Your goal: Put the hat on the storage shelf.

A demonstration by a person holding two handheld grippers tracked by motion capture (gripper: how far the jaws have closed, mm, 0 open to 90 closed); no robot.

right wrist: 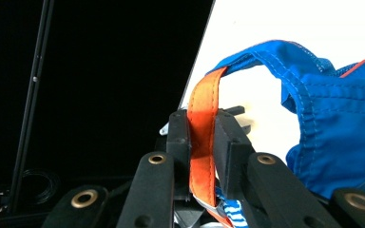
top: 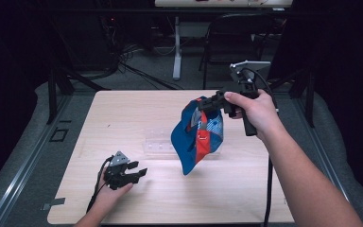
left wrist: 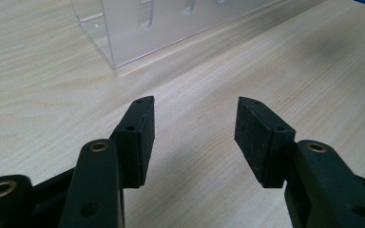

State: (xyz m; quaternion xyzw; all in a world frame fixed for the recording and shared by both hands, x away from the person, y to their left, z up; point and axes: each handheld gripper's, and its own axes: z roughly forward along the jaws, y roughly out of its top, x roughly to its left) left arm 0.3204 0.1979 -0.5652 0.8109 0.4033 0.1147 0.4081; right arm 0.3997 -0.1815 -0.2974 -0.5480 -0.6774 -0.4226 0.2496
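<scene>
Nearest the lens in the right gripper view, the right gripper [right wrist: 202, 137] has its two black jaws clamped on an orange strap [right wrist: 203, 118] of the blue cap [right wrist: 342, 128]. The high view gives what that close look cannot — the cap [top: 196, 137] hangs free in the air above the table [top: 137, 109], over a clear plastic holder [top: 158, 144], with the right hand [top: 255, 111] raised and the forearm reaching in from the lower right. The left gripper [left wrist: 195, 128] shows its jaws apart with bare wood between them, and the holder's [left wrist: 171, 23] clear wall just ahead. In the high view the left hand [top: 116, 182] rests low at the table's near left, well apart from the cap — its gripper [top: 133, 171] pointing right.
</scene>
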